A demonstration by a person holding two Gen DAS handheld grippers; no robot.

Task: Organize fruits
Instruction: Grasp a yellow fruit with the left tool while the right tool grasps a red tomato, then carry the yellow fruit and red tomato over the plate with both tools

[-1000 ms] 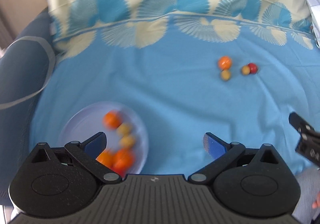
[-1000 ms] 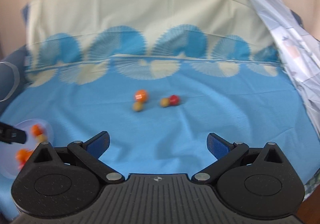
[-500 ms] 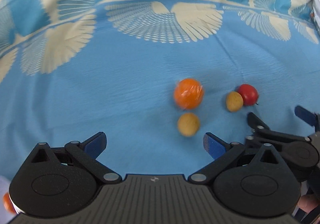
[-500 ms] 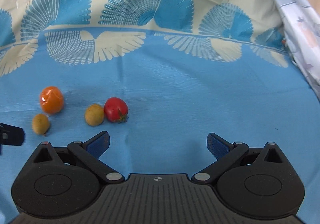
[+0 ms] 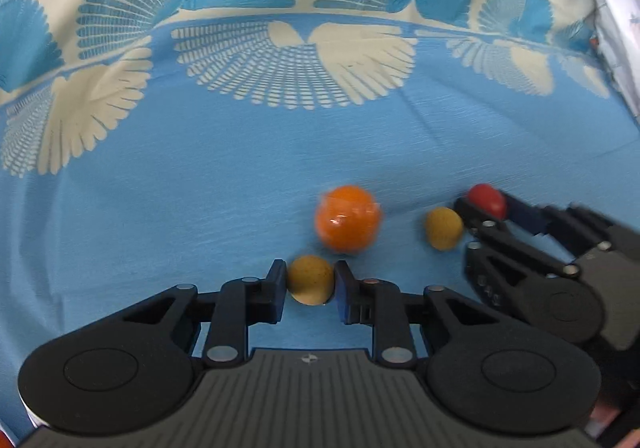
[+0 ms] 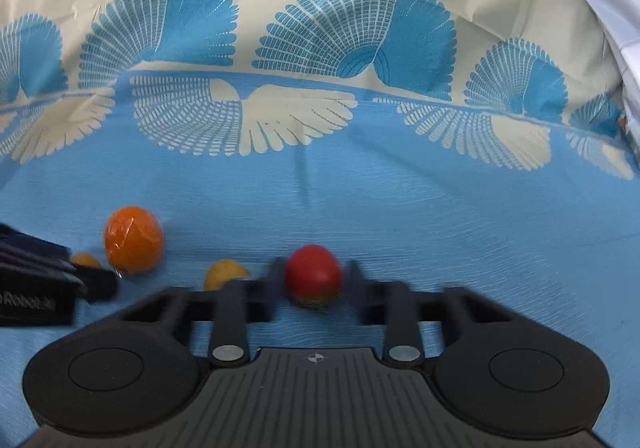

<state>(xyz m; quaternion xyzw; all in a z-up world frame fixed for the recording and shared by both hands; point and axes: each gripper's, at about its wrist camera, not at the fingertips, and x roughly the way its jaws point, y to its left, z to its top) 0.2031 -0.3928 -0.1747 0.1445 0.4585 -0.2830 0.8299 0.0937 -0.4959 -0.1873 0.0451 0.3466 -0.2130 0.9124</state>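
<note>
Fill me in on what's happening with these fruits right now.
A person is working two handheld grippers over a blue patterned cloth. The left gripper is closed around a small yellow-brown fruit, and the right gripper brackets a red tomato, though blur hides whether it grips yet. An orange fruit and another yellow-brown fruit lie loose on the cloth between them.

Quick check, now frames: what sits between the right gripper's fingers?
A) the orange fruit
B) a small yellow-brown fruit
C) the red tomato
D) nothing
C: in the right wrist view the red tomato sits between the fingers of the right gripper, while the orange fruit lies off to the left on the blue cloth; whether the fingers already press it is blurred.
</note>
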